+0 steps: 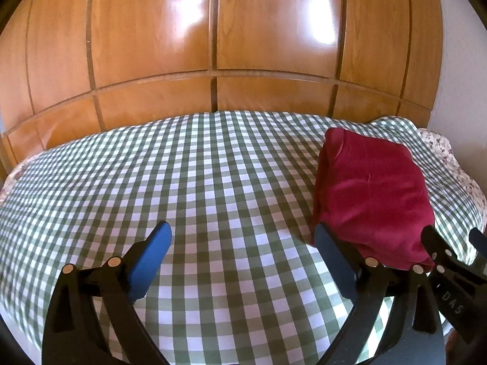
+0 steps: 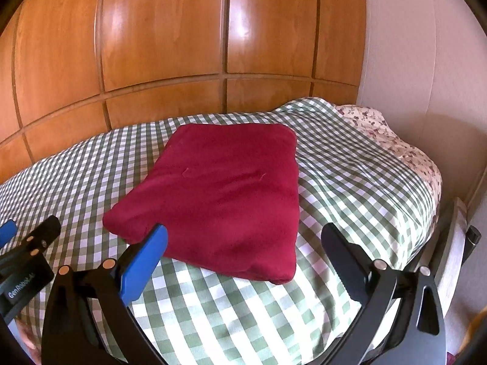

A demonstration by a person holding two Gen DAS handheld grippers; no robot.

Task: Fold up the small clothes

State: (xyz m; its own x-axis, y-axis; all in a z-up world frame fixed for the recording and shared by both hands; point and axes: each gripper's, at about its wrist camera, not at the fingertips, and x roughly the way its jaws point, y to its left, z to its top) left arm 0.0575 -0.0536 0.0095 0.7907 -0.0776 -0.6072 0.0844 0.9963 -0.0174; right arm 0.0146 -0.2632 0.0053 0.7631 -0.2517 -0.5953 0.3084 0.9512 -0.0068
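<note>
Folded red garment [image 2: 219, 188] flat on the checked bed [image 1: 182, 182], both left gripper [image 1: 243, 243] and right gripper [image 2: 243, 240] fingers apart and empty, so risk of snagging its near edge and undoing the fold.

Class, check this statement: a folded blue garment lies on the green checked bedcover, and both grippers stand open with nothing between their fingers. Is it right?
One detail is wrong: the garment is dark red, not blue, as the right wrist view shows. Only the finger pads are blue. It does lie folded on the bedcover, and the left gripper and right gripper are both open and empty.
</note>
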